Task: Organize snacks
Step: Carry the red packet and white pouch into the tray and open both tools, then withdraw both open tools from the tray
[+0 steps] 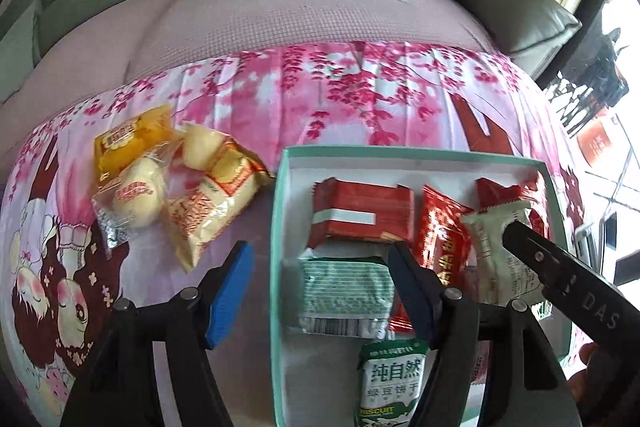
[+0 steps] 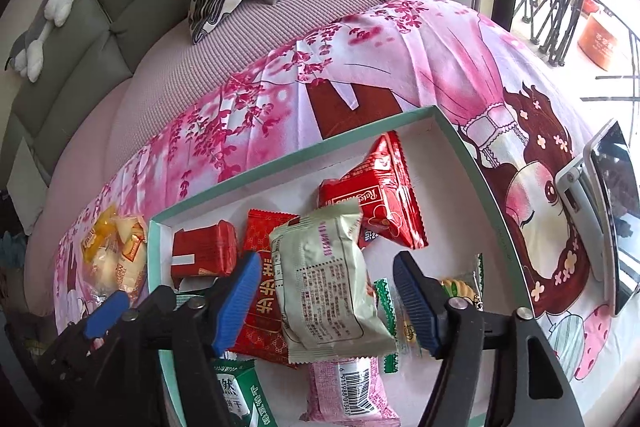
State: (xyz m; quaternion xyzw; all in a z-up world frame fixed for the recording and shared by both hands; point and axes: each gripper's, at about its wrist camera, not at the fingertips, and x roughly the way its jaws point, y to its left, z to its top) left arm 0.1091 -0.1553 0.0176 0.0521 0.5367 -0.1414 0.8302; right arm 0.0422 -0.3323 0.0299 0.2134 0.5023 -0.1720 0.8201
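Loose pile of yellow and cream snack packs (image 1: 176,183) off to the left on the pink cartoon cloth (image 1: 360,95), outside the box, long axes slanting every which way. Then the teal-rimmed box (image 1: 278,227) with the rest inside: red pack (image 1: 362,213) lying sideways, green-striped pack (image 1: 346,293) just below it, also sideways. Left gripper (image 1: 320,291) hovering low, fingers spread wide, straddling the box's left wall, nothing between them. Further right, cream packet (image 2: 326,281) long axis running near-to-far, tilted a bit, lying on top of the red packets. Right gripper (image 2: 326,301) wide open either side of that cream packet, pads not touching it
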